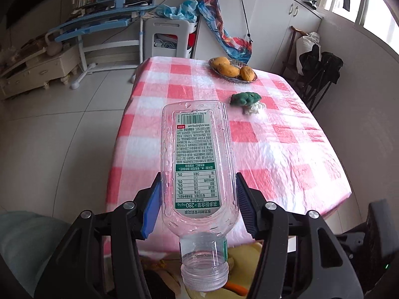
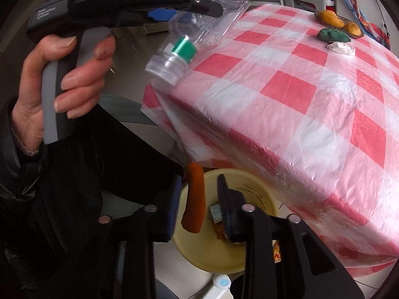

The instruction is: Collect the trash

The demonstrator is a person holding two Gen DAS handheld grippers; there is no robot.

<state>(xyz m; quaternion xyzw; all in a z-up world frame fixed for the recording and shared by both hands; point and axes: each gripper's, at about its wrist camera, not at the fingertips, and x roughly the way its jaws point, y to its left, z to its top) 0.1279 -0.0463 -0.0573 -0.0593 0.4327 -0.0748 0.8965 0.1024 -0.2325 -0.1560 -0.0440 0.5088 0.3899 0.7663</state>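
My left gripper [image 1: 198, 204], angled downward, clamps an empty plastic bottle [image 1: 198, 164] neck-down; my right gripper [image 2: 199, 214] stands parted around an orange peel [image 2: 194, 199] above the yellow bin [image 2: 212, 254].

Two wrist fisheyes, both angled down.
Left cam: close behind bottle [image 1: 199, 174], facing along table [image 1: 286, 154]. Right cam: near table edge, above bin [image 2: 207, 249]. Shared: table, bottle, fruit basket [image 1: 233, 71].

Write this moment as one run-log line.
left gripper: shut on plastic bottle | right gripper: open, orange peel between jaws over yellow bin
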